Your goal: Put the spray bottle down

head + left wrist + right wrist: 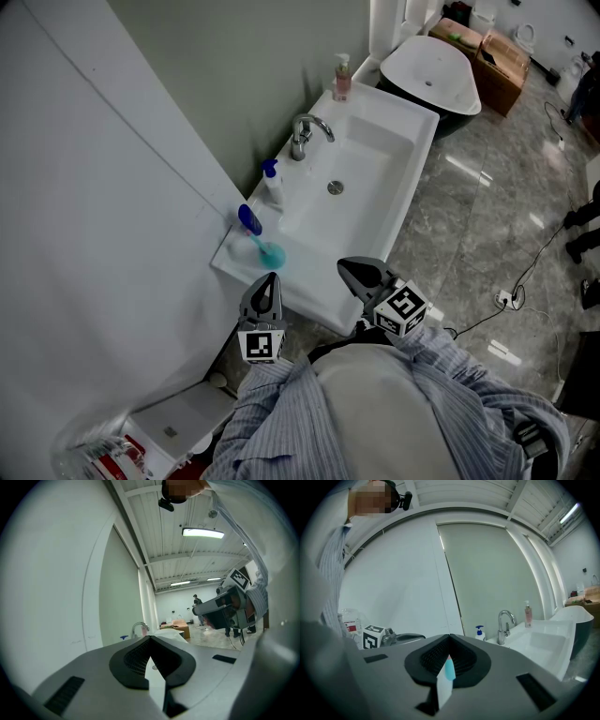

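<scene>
A white spray bottle with a blue trigger top stands upright on the left rim of the white sink, just in front of the faucet. It also shows in the right gripper view. Only the spray bottle's blue top peeks over the jaws in the left gripper view. My left gripper hovers at the sink's near left corner, jaws together and empty. My right gripper is beside it at the near edge, jaws together, holding nothing. Both point toward the sink, well short of the bottle.
A chrome faucet and a pink soap bottle stand along the sink's back. A blue and teal brush-like thing lies on the near left corner. The wall runs close on the left. A bathtub and cardboard boxes lie beyond.
</scene>
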{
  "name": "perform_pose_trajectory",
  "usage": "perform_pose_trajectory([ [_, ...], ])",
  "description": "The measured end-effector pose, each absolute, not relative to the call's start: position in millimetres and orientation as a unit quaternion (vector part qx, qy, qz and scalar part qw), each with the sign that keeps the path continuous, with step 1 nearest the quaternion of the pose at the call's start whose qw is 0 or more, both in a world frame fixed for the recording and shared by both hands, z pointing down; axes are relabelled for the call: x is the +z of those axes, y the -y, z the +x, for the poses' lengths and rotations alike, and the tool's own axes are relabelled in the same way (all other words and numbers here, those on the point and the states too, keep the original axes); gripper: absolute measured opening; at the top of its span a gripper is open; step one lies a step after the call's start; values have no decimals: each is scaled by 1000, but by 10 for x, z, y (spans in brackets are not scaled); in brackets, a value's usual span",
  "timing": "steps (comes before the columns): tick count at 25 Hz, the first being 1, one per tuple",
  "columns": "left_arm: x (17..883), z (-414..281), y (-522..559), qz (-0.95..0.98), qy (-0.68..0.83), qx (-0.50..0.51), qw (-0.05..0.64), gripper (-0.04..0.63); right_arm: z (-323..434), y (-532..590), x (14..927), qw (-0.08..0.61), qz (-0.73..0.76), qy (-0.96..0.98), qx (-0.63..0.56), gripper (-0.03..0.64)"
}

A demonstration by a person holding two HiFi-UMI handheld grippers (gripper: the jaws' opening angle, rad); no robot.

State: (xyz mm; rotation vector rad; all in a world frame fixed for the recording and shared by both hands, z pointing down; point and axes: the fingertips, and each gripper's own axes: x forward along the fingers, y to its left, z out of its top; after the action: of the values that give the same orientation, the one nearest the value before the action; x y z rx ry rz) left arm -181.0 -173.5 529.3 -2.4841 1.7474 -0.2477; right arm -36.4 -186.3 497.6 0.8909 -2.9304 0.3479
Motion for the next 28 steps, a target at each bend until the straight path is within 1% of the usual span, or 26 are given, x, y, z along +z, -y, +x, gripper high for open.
perform_pose_trajectory([
  [21,5362,-1804,1796,-815,-572,-83,40,2,-319,1897,5007,34,296,948,117,15],
  [27,5650,-1947,1856,-809,-579,-102,6,4,-300,1921,5046,39,298,946,121,15],
  [28,5745,-1987,1889,-807,-581,-107,-5,22,-286,1934,5062,41,300,945,121,15],
])
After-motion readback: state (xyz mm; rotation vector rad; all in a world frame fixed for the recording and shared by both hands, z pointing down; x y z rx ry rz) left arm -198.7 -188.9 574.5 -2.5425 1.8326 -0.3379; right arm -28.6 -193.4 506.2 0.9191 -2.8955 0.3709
